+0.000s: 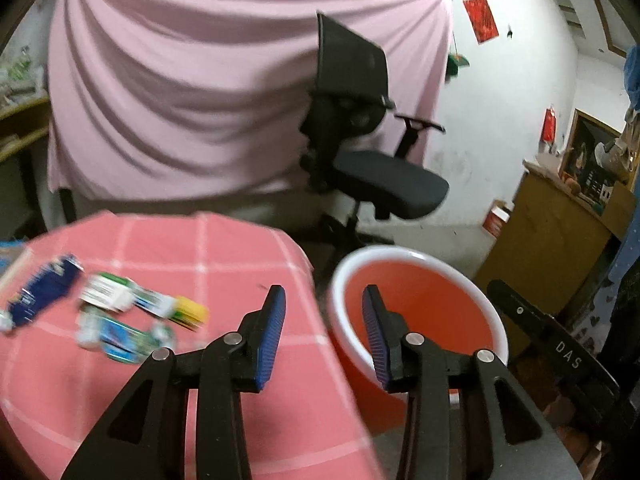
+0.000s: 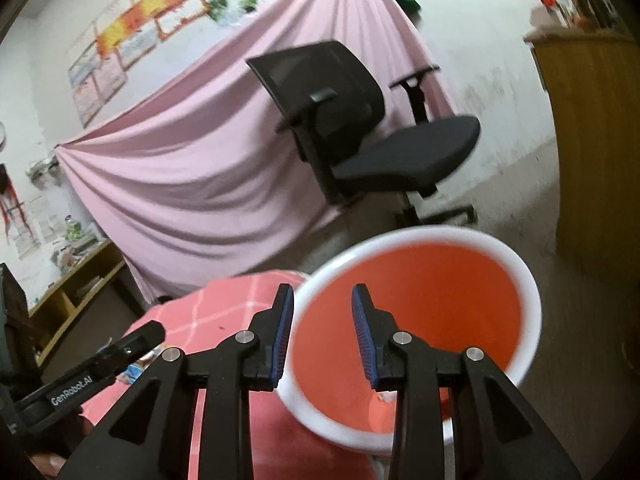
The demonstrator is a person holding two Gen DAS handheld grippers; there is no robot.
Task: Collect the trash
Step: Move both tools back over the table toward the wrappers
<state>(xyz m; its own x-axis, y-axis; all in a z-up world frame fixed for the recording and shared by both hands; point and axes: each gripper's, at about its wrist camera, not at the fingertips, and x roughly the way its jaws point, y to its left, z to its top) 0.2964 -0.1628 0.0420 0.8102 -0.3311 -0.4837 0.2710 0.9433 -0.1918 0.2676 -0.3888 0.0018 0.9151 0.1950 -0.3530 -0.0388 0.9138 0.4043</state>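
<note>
Several crumpled wrappers lie on the pink checked table [image 1: 224, 252] at the left: a dark blue one [image 1: 40, 294], a white and green one [image 1: 106, 292], a yellow-ended one [image 1: 182, 312] and a blue-green one [image 1: 120, 336]. An orange bin with a white rim [image 1: 416, 312] stands beside the table's right edge. My left gripper [image 1: 324, 304] is open and empty, above the table edge and bin rim. My right gripper [image 2: 322, 300] is open and empty over the bin [image 2: 416, 300]. The left gripper's body [image 2: 100, 364] shows at lower left in the right wrist view.
A black office chair [image 1: 372, 152] stands behind the bin, in front of a hanging pink cloth [image 1: 200, 88]. A wooden cabinet [image 1: 556, 240] is at the right. Low shelves [image 2: 76, 292] are at the left wall.
</note>
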